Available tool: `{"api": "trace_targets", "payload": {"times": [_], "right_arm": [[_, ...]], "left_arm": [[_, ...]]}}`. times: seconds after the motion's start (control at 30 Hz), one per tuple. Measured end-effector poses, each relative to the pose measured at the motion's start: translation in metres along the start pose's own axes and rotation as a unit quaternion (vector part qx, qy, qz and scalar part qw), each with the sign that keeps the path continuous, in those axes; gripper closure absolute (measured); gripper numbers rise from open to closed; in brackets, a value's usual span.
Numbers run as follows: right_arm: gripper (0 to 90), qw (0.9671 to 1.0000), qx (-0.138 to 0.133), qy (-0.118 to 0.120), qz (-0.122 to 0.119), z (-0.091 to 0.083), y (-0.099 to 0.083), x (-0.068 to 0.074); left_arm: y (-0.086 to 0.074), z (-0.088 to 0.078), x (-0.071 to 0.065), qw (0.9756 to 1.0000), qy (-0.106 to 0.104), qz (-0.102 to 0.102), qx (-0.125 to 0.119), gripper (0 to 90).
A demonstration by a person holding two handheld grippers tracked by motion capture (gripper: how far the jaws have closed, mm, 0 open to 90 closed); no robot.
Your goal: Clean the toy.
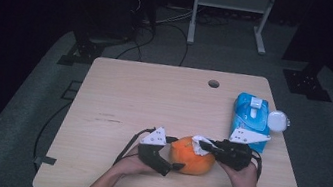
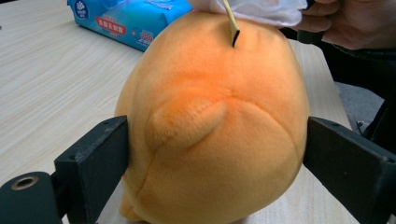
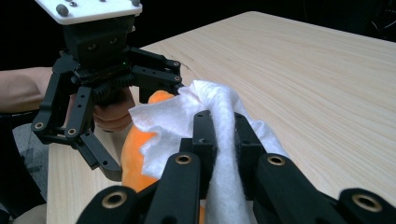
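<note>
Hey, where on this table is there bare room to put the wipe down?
The whole left half of the table is bare, from the left gripper out to the left edge, and so is the far strip up to the hole. It is crowded at the near middle around the orange plush, right gripper and blue wipes pack.

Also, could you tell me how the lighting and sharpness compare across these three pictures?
High view: dim, table lit, surroundings near black, slightly soft. Left gripper view: bright, plush toy sharp, wipes pack softer. Right gripper view: wipe sharp, near tongs blurred.
</note>
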State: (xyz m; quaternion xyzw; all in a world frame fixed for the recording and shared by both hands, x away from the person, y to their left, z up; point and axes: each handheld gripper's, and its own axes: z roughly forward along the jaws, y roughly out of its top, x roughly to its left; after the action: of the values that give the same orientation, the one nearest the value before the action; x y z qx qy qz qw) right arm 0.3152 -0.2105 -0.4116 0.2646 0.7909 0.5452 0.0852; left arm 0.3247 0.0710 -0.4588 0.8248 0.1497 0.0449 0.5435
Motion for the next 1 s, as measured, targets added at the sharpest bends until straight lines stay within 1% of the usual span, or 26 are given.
{"api": "trace_targets", "payload": {"times": [0.13,0.2,0.33,0.37,0.4,0.43,0.47,0.5,0.57,0.63,0.77,0.83,0.9,0.93,0.97,1.0], "right_arm": [[82.1,1.0,-0.001,-0.002,-0.001,0.0,0.0,0.002],[82.1,1.0,-0.001,0.0,-0.004,0.002,0.001,0.004],[82.1,0.9999,-0.003,-0.001,-0.01,0.003,0.003,0.008],[82.1,1.0,-0.001,-0.001,-0.009,0.003,0.003,0.009],[82.1,1.0,-0.003,-0.001,-0.009,0.003,0.003,0.009],[82.1,0.9999,-0.006,-0.001,-0.008,0.002,0.004,0.008],[82.1,1.0,-0.008,-0.001,-0.005,0.001,0.004,0.008],[82.1,0.9999,-0.012,-0.001,-0.005,0.0,0.005,0.008],[82.1,0.9998,-0.019,0.001,0.002,-0.003,0.006,0.006],[82.3,0.9996,-0.026,0.0,0.007,-0.005,0.006,0.005],[82.4,0.9983,-0.049,0.019,0.028,-0.007,0.005,0.001],[82.4,0.9975,-0.052,0.031,0.037,-0.005,0.004,0.001],[82.3,0.9975,-0.045,0.037,0.039,-0.001,0.003,0.002],[82.3,0.9977,-0.042,0.038,0.038,0.0,0.002,0.002],[82.3,0.9981,-0.033,0.037,0.037,0.003,0.001,0.002],[82.3,0.9986,-0.021,0.034,0.035,0.006,0.0,0.001]], "left_arm": [[-0.002,0.004,-0.001,1.0,0.004,0.003,0.008,7.6],[-0.002,0.005,-0.002,0.9998,0.006,0.011,0.013,6.9],[-0.002,0.006,-0.004,0.9998,0.013,0.01,0.014,7.3],[0.0,0.005,-0.005,0.9997,0.012,0.01,0.016,10.1],[0.002,0.004,-0.007,0.9997,0.017,0.01,0.017,14.7],[0.004,0.002,-0.007,0.9996,0.021,0.007,0.017,22.3],[0.007,0.0,-0.008,0.9997,0.021,0.002,0.015,25.6],[0.009,-0.001,-0.008,0.9997,0.022,0.001,0.013,29.7],[0.015,-0.007,-0.009,0.9998,0.018,-0.006,0.002,32.4],[0.023,-0.016,-0.01,0.9997,0.016,-0.008,-0.016,33.4],[0.04,-0.034,-0.015,0.999,0.017,0.004,-0.041,33.5],[0.045,-0.04,-0.018,0.9988,0.02,0.014,-0.043,33.5],[0.046,-0.044,-0.018,0.9988,0.021,0.019,-0.039,33.4],[0.045,-0.043,-0.018,0.9991,0.025,0.024,-0.023,33.3],[0.043,-0.041,-0.018,0.9991,0.03,0.03,-0.006,33.2],[0.041,-0.039,-0.018,0.999,0.032,0.032,0.005,33.2]]}}
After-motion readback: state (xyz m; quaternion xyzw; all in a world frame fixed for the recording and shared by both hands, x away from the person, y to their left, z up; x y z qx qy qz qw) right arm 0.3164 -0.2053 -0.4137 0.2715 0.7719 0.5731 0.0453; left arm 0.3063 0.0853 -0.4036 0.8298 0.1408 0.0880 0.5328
